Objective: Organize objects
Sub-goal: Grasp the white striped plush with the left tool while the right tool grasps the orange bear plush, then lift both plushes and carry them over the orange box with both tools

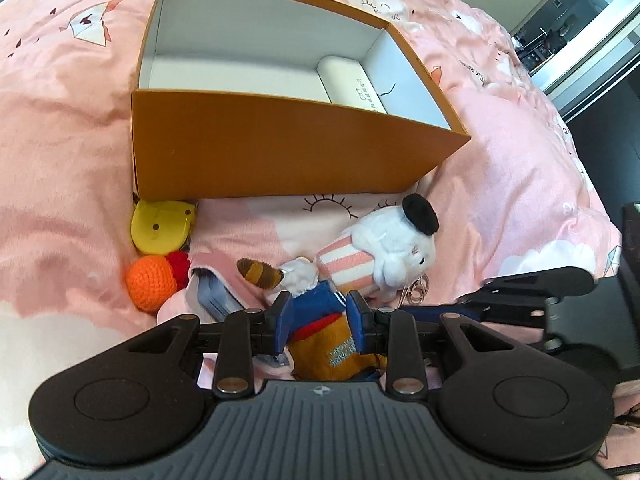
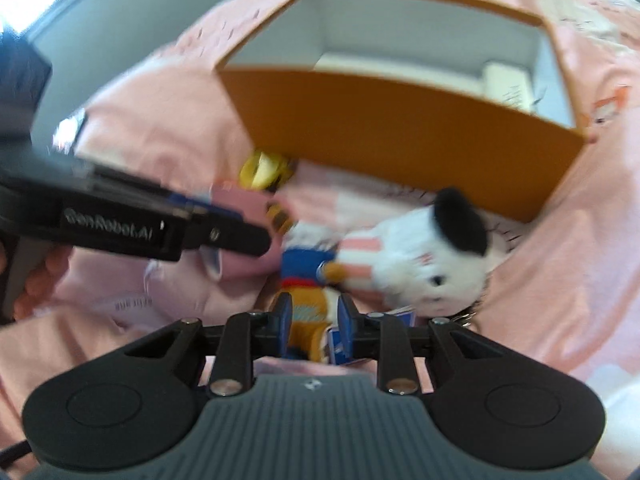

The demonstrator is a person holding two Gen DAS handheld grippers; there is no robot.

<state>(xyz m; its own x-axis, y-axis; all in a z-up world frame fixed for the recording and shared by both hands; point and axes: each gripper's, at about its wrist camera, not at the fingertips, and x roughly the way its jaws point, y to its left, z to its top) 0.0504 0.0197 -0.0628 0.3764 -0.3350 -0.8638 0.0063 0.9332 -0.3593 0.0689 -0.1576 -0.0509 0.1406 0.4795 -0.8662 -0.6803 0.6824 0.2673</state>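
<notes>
Both my claws grip orange plush [image 1: 332,344] just before box [image 1: 280,148]: L claw [image 1: 320,316], R claw [image 2: 314,320], prob. for boxing.

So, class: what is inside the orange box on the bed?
Inside the orange box, a white case lies at its right end. The rest of the visible floor is bare; the near wall hides a strip of floor.

I see a bed under a pink quilt [image 1: 80,152] printed with paper planes and white clouds. At the far right, a dim room [image 1: 560,28] opens beyond a white door frame [image 1: 600,40].
</notes>
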